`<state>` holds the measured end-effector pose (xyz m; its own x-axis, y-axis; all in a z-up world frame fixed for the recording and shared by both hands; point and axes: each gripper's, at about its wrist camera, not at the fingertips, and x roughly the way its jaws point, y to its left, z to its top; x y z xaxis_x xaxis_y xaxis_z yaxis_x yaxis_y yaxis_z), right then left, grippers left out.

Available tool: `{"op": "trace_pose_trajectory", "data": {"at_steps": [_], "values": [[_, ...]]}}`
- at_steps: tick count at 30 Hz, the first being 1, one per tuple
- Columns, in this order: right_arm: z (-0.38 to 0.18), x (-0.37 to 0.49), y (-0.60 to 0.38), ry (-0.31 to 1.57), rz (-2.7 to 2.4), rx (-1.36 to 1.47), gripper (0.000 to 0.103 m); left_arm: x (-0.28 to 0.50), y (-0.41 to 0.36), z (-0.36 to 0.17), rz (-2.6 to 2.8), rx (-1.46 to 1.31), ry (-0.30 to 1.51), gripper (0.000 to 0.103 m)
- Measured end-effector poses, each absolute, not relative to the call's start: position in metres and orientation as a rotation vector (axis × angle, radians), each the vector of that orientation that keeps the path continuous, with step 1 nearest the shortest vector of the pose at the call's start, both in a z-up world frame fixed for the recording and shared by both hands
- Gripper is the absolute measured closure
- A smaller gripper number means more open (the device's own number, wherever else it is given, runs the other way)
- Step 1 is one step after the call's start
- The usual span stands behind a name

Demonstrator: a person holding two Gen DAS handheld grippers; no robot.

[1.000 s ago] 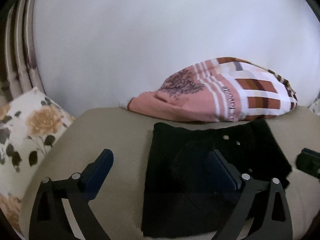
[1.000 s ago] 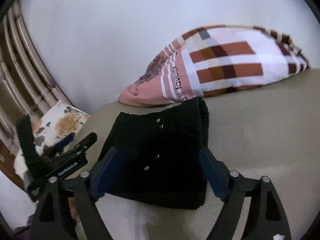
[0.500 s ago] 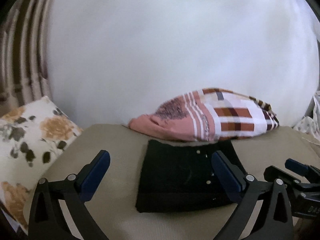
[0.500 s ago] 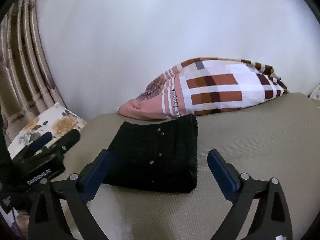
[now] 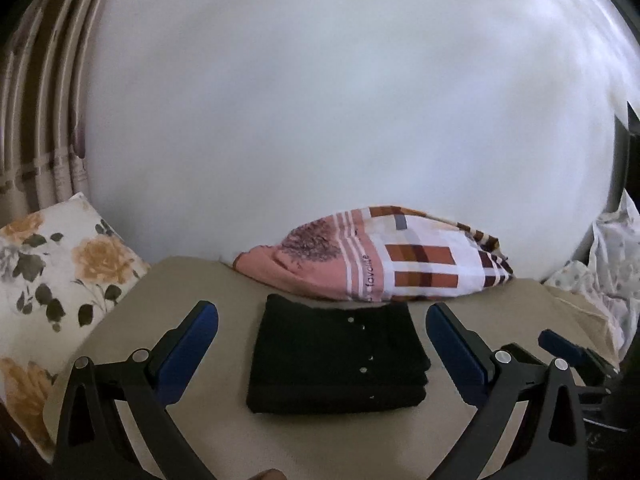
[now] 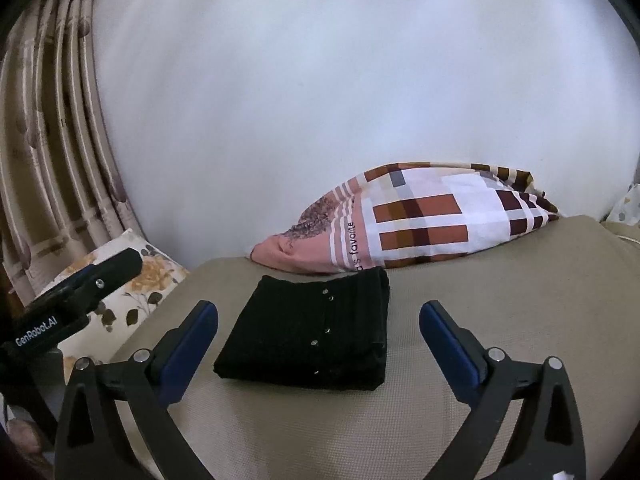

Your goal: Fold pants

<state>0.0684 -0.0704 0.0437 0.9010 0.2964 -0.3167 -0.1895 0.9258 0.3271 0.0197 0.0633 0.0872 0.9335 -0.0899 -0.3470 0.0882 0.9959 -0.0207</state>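
Left wrist view: I had the left gripper (image 5: 322, 320) spread wide, nothing between its blue pads; its jaws had just been opening. Past them the black pants (image 5: 338, 358) lay folded into a compact block on the beige bed (image 5: 192, 280), squarely ahead, stacked fold edges facing me, a row of small snaps running away from the camera. Its far edge sat just beside the checked pillow (image 5: 400, 266) against the white wall (image 5: 340, 100). A floral cushion (image 5: 60, 264) sat left, pale crumpled bedding (image 5: 608, 256) right, and the right gripper's tip poked in at lower right.

Right wrist view: my right gripper (image 6: 318, 322) was also wide apart and empty, having just been opening. From here the pants (image 6: 312, 334) sat left of centre, turned at a slant, the thick folded side on the right. Only this view showed the curtain (image 6: 52, 160) clearly, and the left gripper's black body crossing the floral cushion (image 6: 152, 276).
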Motion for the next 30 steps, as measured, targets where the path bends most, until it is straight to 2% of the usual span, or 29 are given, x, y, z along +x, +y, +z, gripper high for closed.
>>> {"op": "trace_pose_trajectory", "data": {"at_steps": [7,30], "values": [[0.049,0.059,-0.073,0.357,0.244,0.297,0.002,0.008,0.070,0.091,-0.058,-0.048,0.288,0.000],[0.046,0.050,-0.071,0.384,0.246,0.272,0.000,0.010,0.052,0.074,-0.033,0.095,0.371,0.000]]}}
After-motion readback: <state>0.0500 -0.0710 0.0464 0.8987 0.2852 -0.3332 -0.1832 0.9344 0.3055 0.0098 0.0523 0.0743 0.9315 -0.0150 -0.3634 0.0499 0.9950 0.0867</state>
